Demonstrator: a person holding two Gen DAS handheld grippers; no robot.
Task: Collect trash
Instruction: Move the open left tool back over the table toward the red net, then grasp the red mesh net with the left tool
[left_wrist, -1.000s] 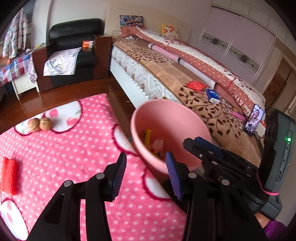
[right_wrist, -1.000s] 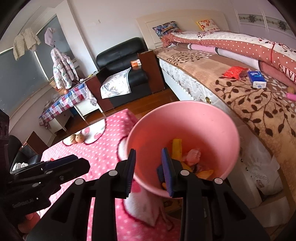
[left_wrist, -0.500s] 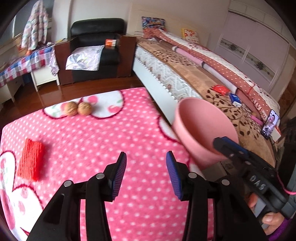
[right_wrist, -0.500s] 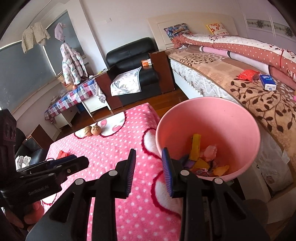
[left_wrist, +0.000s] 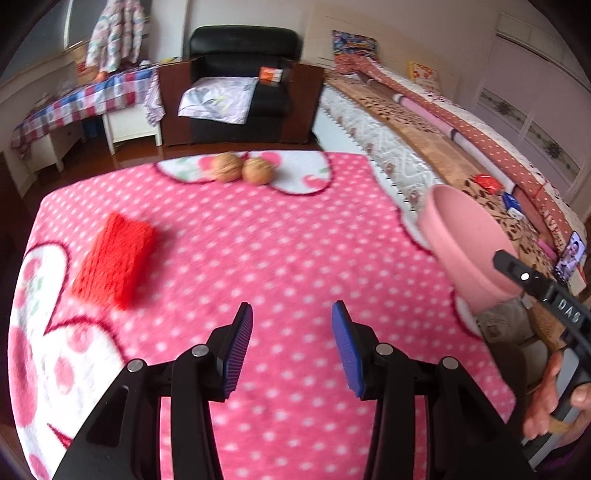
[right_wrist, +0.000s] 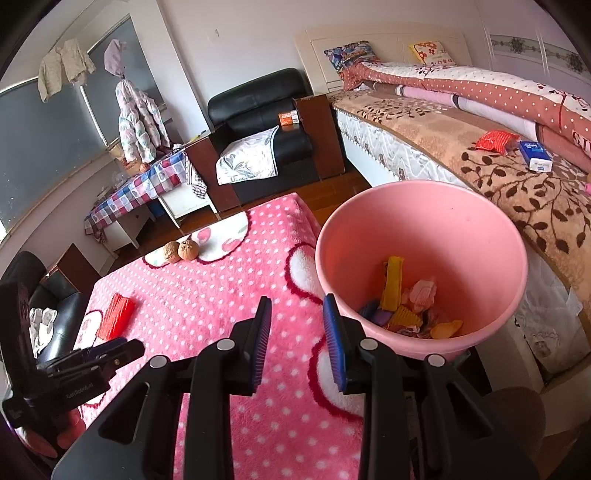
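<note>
A pink bin (right_wrist: 424, 258) with several wrappers inside stands at the right edge of a table covered in pink dotted cloth (left_wrist: 258, 258); it also shows in the left wrist view (left_wrist: 465, 243). A red knitted piece (left_wrist: 114, 254) lies at the table's left, also in the right wrist view (right_wrist: 115, 315). Two walnuts (left_wrist: 242, 170) lie at the far edge, also in the right wrist view (right_wrist: 179, 251). My left gripper (left_wrist: 291, 345) is open and empty above the cloth. My right gripper (right_wrist: 297, 341) is open and empty, just left of the bin.
A bed (right_wrist: 480, 147) with a red packet (right_wrist: 496, 140) and a blue box (right_wrist: 535, 155) runs along the right. A black armchair (left_wrist: 240, 85) and a checked-cloth side table (left_wrist: 85, 99) stand beyond the table.
My left gripper has swung left, away from the bin and out over the middle of the table. My right gripper has drawn back from the bin rim and opened wider.
</note>
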